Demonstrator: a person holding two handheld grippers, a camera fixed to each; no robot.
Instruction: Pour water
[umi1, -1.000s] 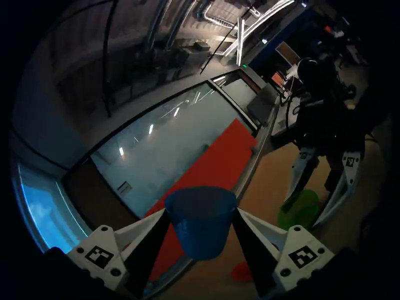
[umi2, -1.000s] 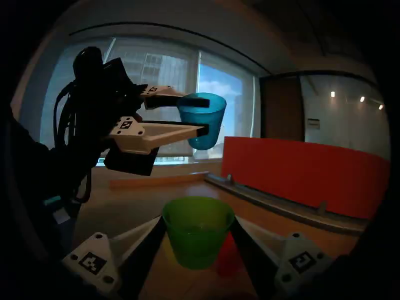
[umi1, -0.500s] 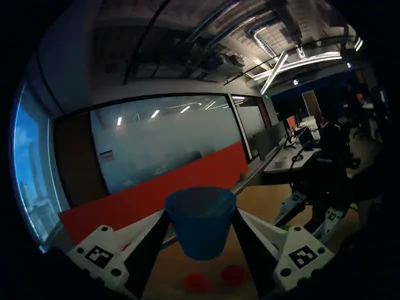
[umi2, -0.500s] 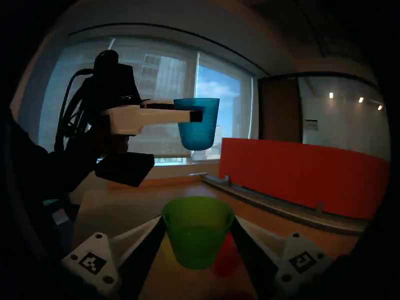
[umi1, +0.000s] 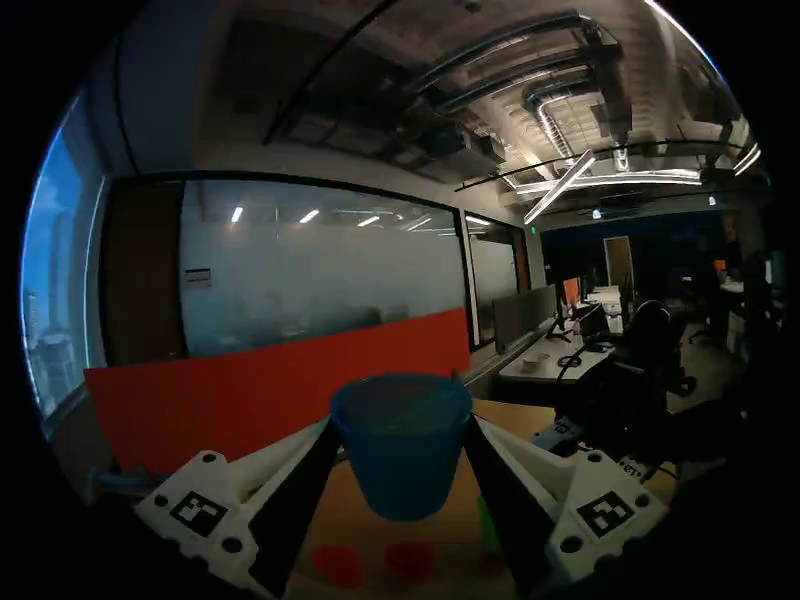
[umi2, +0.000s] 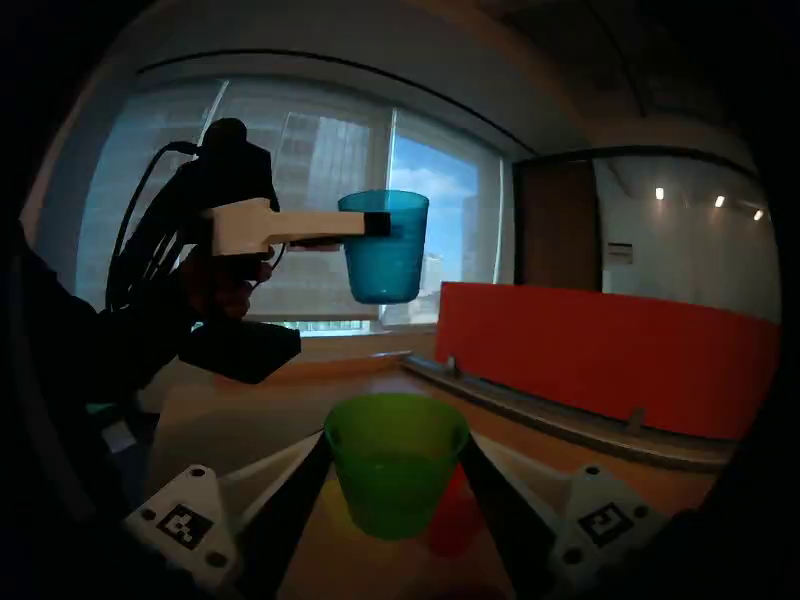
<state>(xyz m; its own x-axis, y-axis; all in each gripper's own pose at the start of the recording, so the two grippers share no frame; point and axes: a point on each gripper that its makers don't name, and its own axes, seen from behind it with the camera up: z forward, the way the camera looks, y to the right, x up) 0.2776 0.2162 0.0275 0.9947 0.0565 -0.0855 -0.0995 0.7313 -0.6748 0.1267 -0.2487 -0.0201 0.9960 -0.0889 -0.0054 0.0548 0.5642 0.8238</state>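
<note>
The left gripper (umi1: 401, 432) has its fingers (umi1: 300, 488) clamped on the sides of a blue plastic cup (umi1: 402, 465), one pad on each flank just under the rim. In the right gripper view that cup stands upright in the air, mouth up, held well above the wooden tabletop (umi2: 250, 415) in front of a bright window (umi2: 445, 185), with a person's hand (umi2: 222, 290) wrapped around the gripper's handle. The right gripper (umi2: 397, 440) grasps a green translucent cup (umi2: 397, 480) in the same way, both fingers pressing its sides; this cup is also upright, lower than the blue one and nearer the tabletop. Whether either cup holds water cannot be told. Two red round marks (umi1: 338, 563) lie on the tabletop below the blue cup in the left gripper view. A long red partition (umi2: 610, 345) runs along the far edge of the tabletop.
</note>
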